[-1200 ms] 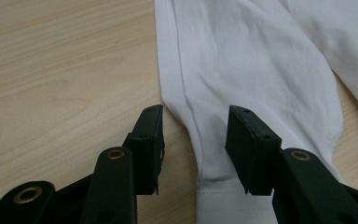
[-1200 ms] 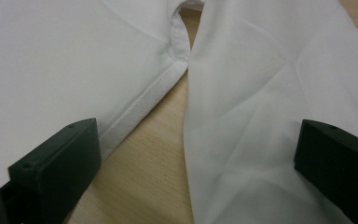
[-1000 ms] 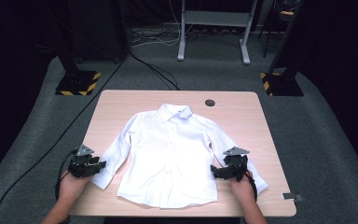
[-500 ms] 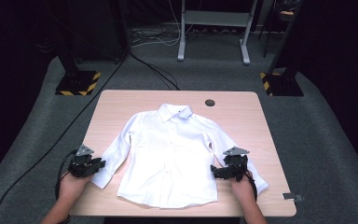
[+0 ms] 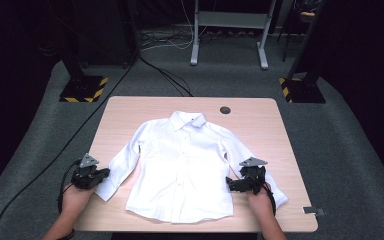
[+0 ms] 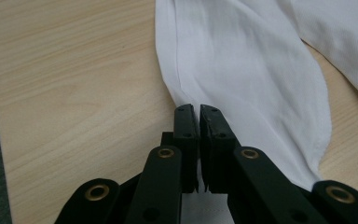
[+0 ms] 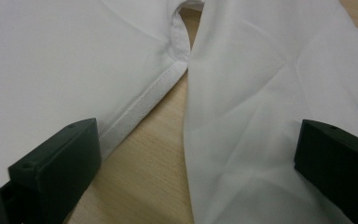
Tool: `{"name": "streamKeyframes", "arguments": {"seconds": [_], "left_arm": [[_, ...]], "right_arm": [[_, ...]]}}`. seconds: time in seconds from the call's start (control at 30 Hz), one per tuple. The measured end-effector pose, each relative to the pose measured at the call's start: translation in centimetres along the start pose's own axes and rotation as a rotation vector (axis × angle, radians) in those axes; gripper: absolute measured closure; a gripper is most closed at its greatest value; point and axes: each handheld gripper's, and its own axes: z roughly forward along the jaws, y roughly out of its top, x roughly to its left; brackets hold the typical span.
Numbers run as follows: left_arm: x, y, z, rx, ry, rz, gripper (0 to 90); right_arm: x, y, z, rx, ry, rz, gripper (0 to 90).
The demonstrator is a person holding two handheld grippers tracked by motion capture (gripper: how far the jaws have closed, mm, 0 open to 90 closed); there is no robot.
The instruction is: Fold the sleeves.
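Note:
A white long-sleeved shirt [image 5: 182, 167] lies flat on the light wooden table [image 5: 260, 125], collar at the far side and both sleeves spread out. My left gripper [image 5: 104, 174] sits at the cuff end of the left sleeve [image 6: 247, 70]. Its jaws are shut, and the sleeve's folded edge runs in between their tips [image 6: 199, 112]. My right gripper [image 5: 231, 184] stands open low over the shirt. One jaw is above the body's side seam [image 7: 144, 100], the other above the right sleeve [image 7: 270, 93], with bare wood between them.
A small dark round hole [image 5: 225, 109] marks the table's far side. On the grey floor beyond stand two posts with yellow-and-black bases [image 5: 82, 89], a white metal frame [image 5: 230, 30] and loose cables [image 5: 165, 75]. The table edges lie close to both hands.

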Motion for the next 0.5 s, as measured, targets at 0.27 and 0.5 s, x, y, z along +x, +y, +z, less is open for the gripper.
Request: {"name": "streamKeyframes", "arguments": {"seconds": [0.27,0.5], "left_arm": [[-0.02,0.17,-0.1,-0.01,0.013,0.014,86.8],[0.17,0.44,-0.66,-0.025,0.013,0.01,87.9]], "right_arm": [[0.01,0.0,0.0,0.0,0.0,0.001,0.0],[0.01,0.0,0.0,0.0,0.0,0.001,0.0]]}}
